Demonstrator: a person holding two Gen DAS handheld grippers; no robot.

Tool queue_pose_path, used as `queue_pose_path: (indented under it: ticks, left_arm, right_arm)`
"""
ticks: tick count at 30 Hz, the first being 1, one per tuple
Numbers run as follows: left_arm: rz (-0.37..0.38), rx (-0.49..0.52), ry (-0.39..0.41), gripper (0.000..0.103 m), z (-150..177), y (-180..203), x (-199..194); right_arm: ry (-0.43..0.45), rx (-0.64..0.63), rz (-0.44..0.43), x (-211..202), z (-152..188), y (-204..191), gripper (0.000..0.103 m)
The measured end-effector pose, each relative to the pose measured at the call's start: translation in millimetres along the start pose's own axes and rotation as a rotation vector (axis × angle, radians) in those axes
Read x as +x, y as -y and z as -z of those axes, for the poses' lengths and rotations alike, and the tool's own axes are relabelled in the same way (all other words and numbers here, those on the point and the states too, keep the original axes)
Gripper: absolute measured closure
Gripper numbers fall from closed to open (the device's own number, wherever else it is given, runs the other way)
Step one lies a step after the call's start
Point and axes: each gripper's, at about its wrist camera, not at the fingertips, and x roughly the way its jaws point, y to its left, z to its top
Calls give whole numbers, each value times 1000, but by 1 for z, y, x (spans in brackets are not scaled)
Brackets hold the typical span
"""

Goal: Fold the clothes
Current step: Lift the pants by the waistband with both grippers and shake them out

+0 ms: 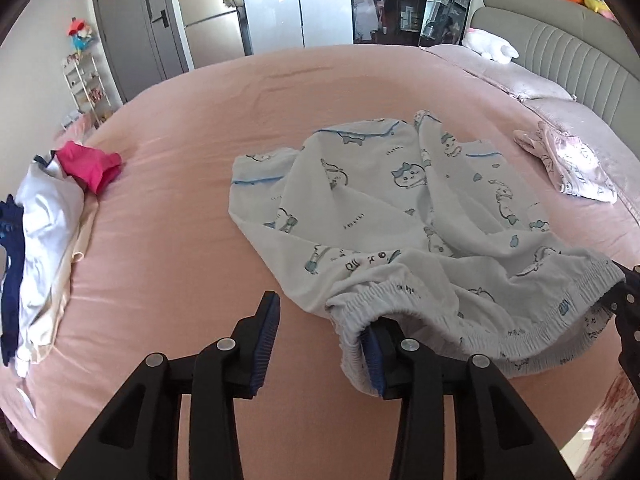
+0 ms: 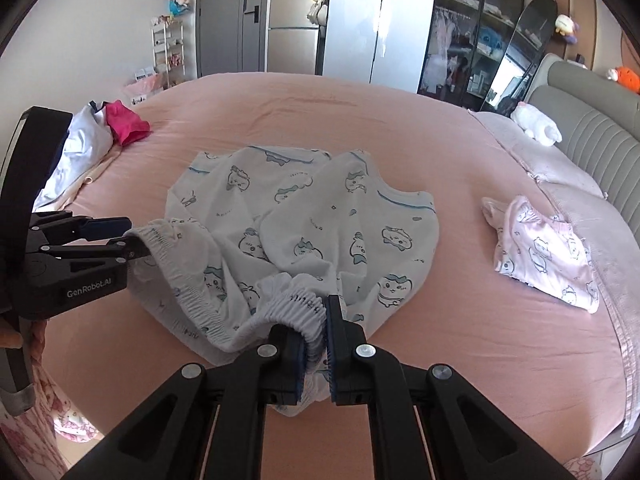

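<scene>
Clamping the elastic waistband [image 2: 292, 312] at the near edge of the bed [image 2: 460, 360], the right gripper [image 2: 316, 344] has its jaws together on a bunched fold of the pale blue printed shorts [image 2: 304, 224]. The left gripper [image 1: 320, 344] stands apart: in its own view its right pad sits inside the waistband opening with cloth draped over it, and its left pad is bare over the sheet, so nothing is pinched there. The band runs left to right between the two grippers, slack and sagging in the middle. From it the shorts stretch away toward the far side, rumpled, both legs fanned out and overlapping. Their long axis therefore points away from the jaws, and the right hand is the one with a real hold; I judge the left must close on the band before any fold can be drawn.

Farther off, a pile of clothes [image 1: 44, 232] lies left, and a folded pink garment [image 2: 544, 256] right. The underside of the waistband is hidden.
</scene>
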Motion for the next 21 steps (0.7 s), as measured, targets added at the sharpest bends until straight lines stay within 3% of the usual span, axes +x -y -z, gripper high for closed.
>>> queue_pose_path:
  ticks: [1, 2, 3, 5, 7, 8, 9, 10, 11, 12, 14, 18, 21]
  left_arm:
    - [6, -33, 15, 70, -2, -9, -4]
    - [17, -73, 33, 81, -4, -18, -9]
    - [33, -124, 57, 83, -5, -29, -16]
    - [58, -188, 103, 83, -5, -43, -33]
    - [86, -198, 119, 83, -4, -46, -46]
    - [98, -193, 121, 84, -3, -43, -51]
    - [110, -188, 123, 88, -2, -40, -55]
    - [122, -183, 125, 90, -1, -38, -60]
    - [134, -179, 133, 95, -2, -36, -68]
    - [146, -178, 152, 95, -5, -35, -80]
    - [175, -175, 196, 96, -13, -35, -105]
    - [300, -151, 367, 96, -61, -42, -184]
    - [399, -141, 469, 96, -98, -47, -243]
  right_arm:
    - [-19, -1, 3, 4, 1, 0, 96]
    - [-50, -2, 18, 11, 6, 0, 96]
    - [-82, -3, 32, 18, 11, 1, 96]
    - [-147, 8, 47, 33, 21, 4, 93]
    - [-219, 87, -8, 51, 34, 14, 76]
    - [-237, 130, -32, 56, 40, 19, 76]
    - [-221, 177, -56, 53, 39, 25, 77]
    - [-207, 216, -90, 48, 35, 31, 101]
    - [-193, 255, -124, 42, 32, 37, 103]
    - [-163, 287, -146, 33, 26, 43, 103]
    - [-18, 299, -149, -7, 0, 58, 103]
    - [260, 294, -198, -116, -69, 87, 103]
    - [409, 236, -222, -195, -114, 96, 102]
